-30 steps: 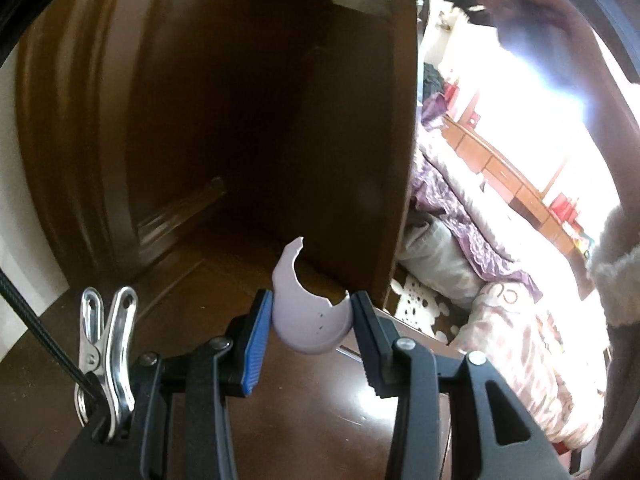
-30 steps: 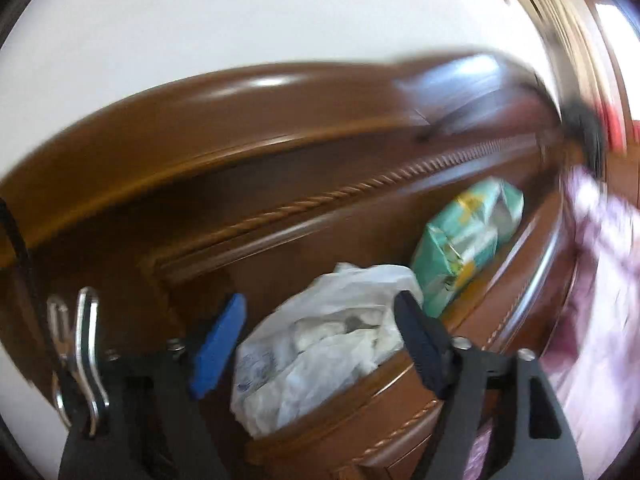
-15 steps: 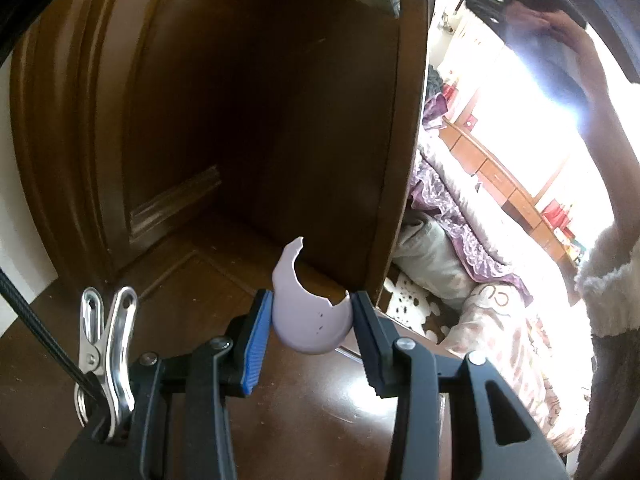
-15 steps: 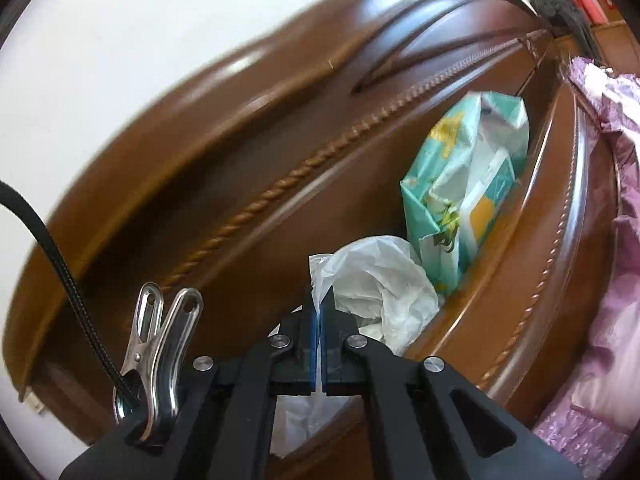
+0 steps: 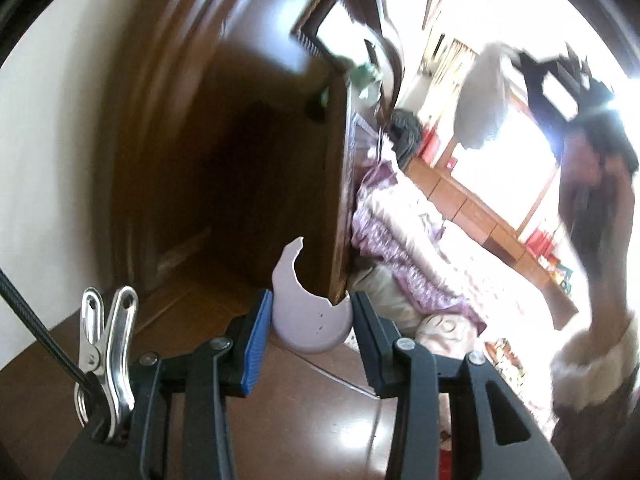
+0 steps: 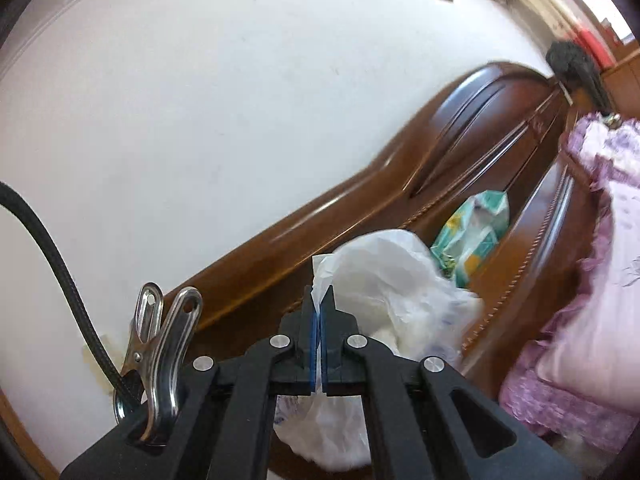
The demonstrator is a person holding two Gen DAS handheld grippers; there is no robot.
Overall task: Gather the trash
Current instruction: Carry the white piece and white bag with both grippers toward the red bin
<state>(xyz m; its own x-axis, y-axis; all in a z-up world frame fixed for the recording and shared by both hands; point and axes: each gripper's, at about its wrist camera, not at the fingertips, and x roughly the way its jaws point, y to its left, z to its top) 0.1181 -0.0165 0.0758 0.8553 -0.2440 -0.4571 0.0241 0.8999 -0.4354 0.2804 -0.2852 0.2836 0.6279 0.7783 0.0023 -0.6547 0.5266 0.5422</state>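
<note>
My left gripper (image 5: pixel 311 320) is shut on a broken pale purple shell-like piece (image 5: pixel 306 322) with a jagged upper edge, held above the dark wooden surface (image 5: pixel 304 412). My right gripper (image 6: pixel 319 320) is shut on a crumpled white plastic bag (image 6: pixel 392 280) and holds it lifted in front of the wooden headboard (image 6: pixel 460 148). The same bag shows blurred in the left wrist view (image 5: pixel 480 100), high at the right, under the other gripper. A green and white packet (image 6: pixel 476 232) lies in the headboard's ledge behind the bag.
A dark wooden headboard panel (image 5: pixel 240 160) stands close ahead in the left wrist view. A bed with purple bedding (image 6: pixel 600 280) lies at the right, also in the left wrist view (image 5: pixel 408 248). A white wall (image 6: pixel 200 100) is behind the headboard.
My right gripper closed on the white bag and lifted it off the headboard ledge. My left gripper turned a little, still holding the purple piece.
</note>
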